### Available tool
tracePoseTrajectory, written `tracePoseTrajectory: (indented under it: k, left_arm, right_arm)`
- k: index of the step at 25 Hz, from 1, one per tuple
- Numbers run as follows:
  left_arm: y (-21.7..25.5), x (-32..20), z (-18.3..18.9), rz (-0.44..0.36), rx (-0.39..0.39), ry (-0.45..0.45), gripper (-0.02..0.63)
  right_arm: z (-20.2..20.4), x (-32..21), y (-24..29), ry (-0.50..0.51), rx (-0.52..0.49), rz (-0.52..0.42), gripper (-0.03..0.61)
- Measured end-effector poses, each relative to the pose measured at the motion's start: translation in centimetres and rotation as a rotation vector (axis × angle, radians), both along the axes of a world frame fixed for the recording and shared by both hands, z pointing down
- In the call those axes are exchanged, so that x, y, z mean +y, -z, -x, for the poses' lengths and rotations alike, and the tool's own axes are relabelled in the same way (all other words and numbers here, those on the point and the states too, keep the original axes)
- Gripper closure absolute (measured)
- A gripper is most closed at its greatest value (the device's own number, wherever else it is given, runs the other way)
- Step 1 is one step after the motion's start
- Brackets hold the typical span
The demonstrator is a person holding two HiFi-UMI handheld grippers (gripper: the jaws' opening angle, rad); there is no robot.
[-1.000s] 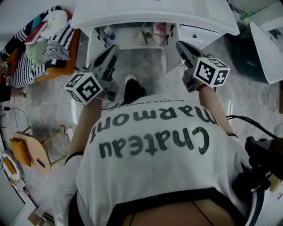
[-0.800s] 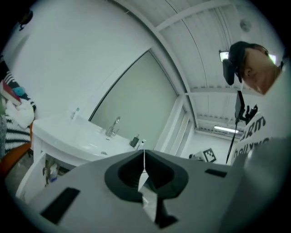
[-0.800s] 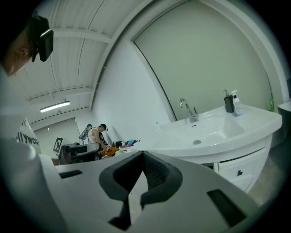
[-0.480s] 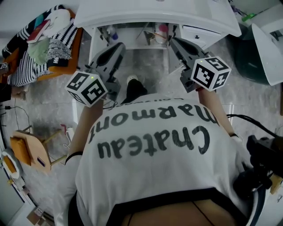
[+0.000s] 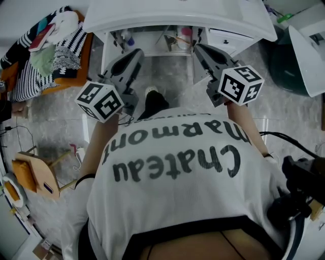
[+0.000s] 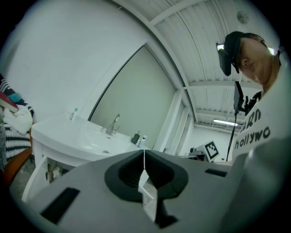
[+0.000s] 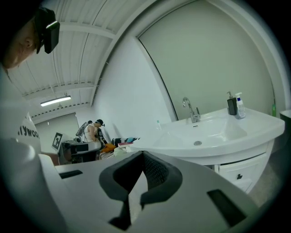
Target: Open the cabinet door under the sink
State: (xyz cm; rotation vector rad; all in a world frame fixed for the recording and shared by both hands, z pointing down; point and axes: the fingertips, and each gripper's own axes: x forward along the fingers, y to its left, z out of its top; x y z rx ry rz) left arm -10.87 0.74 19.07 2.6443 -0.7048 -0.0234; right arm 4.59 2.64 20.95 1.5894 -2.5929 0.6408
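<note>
Starting with the head view, the left gripper [image 5: 135, 55] and right gripper [image 5: 200, 49] are held just before the cabinet [image 5: 107, 48] under the sink [image 5: 177, 12], its inside exposed; in the left gripper view, the jaws are seen closed, empty; in the right gripper view, likewise closed on nothing.

Grey tiled floor [image 5: 56, 127], white sink cabinet [image 5: 177, 15] standing on it, small wooden stool [image 5: 33, 170] at left
</note>
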Motion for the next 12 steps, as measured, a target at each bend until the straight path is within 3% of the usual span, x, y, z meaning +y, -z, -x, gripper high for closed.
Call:
tracePoseTrajectory:
  k: [12]
  left_arm:
    - [-0.41,-0.18,-0.29,0.008,0.006,-0.012,0.601]
  right_arm:
    - [-0.19,-0.06,-0.52,-0.006,0.013,0.008,0.568]
